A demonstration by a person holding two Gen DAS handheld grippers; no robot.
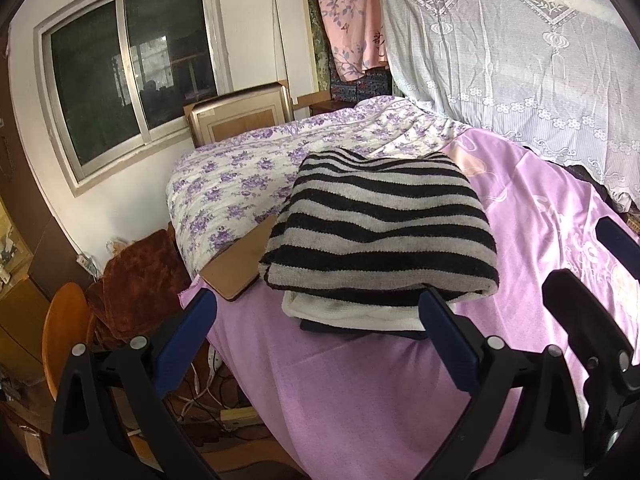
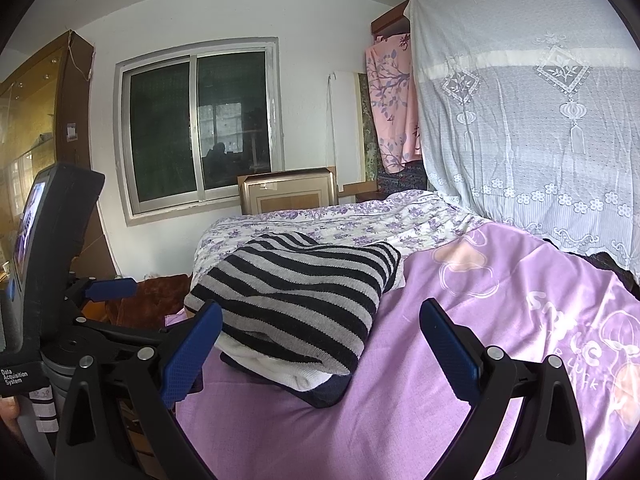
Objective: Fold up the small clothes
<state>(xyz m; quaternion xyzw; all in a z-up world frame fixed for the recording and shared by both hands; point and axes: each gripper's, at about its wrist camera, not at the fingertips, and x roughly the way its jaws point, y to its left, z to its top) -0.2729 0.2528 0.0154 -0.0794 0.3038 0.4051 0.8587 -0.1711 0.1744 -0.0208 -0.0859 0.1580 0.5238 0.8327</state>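
Fingers of the left gripper (image 1: pixel 316 332) and the right gripper (image 2: pixel 320 344) are spread wide, holding nothing, just short of the clothes. On the lilac sheet (image 2: pixel 460 320), near the bed's left edge, the folded striped sweater (image 1: pixel 380 220) tops a white garment (image 1: pixel 352 312) and a dark one (image 2: pixel 328 392). The pile looks finished; likely next, fetching another unfolded garment, none visible.

A white label (image 2: pixel 15 376) on the black body of the left gripper's handle, seen in the right wrist view, reads "Data Acquisition System". The purple bedsheet (image 2: pixel 500 360) carries white cartoon lettering that looks like "Smile" (image 2: pixel 564 330), with smaller letters below it too distorted to read.
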